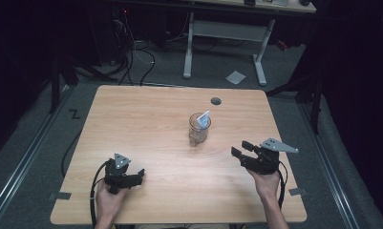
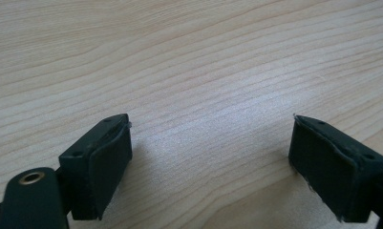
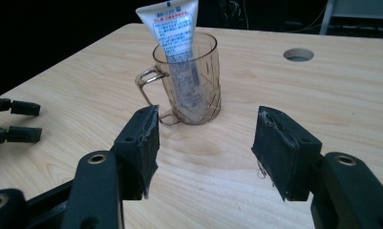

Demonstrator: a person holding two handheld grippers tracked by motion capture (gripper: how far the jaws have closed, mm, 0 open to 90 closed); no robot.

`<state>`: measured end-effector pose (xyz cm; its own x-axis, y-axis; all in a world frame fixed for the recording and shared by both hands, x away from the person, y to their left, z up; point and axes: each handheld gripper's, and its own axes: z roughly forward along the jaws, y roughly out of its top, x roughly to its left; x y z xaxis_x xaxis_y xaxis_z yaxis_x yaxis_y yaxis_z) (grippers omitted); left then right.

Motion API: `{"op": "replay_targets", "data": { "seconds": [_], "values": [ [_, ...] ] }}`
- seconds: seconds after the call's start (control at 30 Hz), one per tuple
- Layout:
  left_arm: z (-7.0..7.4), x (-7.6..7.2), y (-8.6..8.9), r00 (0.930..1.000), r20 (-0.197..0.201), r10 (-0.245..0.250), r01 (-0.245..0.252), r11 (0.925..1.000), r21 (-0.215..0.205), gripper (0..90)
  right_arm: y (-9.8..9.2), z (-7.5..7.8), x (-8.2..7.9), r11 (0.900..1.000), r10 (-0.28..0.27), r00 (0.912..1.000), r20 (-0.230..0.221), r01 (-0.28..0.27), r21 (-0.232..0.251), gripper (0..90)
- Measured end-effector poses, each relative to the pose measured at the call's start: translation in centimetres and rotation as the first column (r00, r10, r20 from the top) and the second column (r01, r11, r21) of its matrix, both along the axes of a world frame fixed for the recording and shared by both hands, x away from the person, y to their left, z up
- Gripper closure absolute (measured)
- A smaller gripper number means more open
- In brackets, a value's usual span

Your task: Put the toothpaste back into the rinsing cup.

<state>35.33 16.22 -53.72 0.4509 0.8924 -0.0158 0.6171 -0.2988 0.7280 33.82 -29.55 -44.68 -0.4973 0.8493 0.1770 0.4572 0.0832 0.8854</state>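
Table: a light wooden table is carrying all items; a round cable hole is sitting near its far edge.
Mug: a clear glass mug is standing upright near the table centre, its handle pointing left in the right gripper view.
Tube: a white tube is standing inside the mug, leaning on its rim.
Left gripper: the left gripper is lying near the front left of the table, jaws spread, holding nothing.
Right gripper: the right gripper is pointing at the mug from just short of it, jaws spread, gripping nothing.
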Motion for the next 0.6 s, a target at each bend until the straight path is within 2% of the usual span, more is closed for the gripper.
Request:
{"op": "replay_targets", "data": {
  "seconds": [0.37,0.6],
  "values": [
    [0.0,0.0,0.0,1.0000,0.000,0.000,0.000,1.0000,0.000,14.9,0.0,-1.1,-0.8,1.000,-0.005,0.9999,-0.010,0.005,-0.021,42.1],
    [0.0,0.0,0.0,1.0000,0.000,-0.001,0.001,1.0000,0.000,14.9,0.2,-1.7,-1.1,0.999,-0.021,0.9997,0.011,0.021,-0.047,44.7]
  ]
}}
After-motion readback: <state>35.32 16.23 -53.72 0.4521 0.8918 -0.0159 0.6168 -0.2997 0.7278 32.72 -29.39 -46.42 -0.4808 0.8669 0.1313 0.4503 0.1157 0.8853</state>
